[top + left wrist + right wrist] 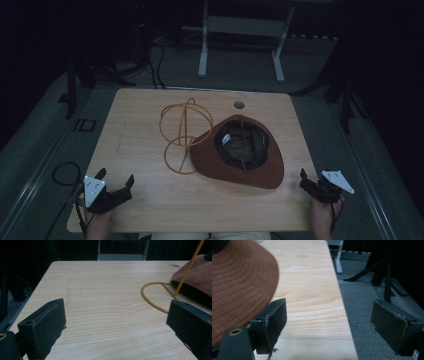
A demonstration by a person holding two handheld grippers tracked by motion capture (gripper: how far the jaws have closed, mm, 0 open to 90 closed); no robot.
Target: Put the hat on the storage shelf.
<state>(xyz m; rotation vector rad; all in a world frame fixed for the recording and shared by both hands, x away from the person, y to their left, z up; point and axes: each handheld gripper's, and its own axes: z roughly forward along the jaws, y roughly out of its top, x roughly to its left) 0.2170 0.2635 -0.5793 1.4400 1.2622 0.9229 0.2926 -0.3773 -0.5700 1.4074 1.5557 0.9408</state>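
You have dim lighting throughout: the table (150, 200) reads clearly, surroundings fall black, and near jaws blur softly.

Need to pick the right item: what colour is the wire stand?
Yellow-orange wire stand, clearest in the high view.

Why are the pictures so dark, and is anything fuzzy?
High view: dim light, the room nearly black around the table. Left gripper view: the hat casts a dark shadow, the near jaws look soft. Right gripper view: the hat's brim blurs close up.
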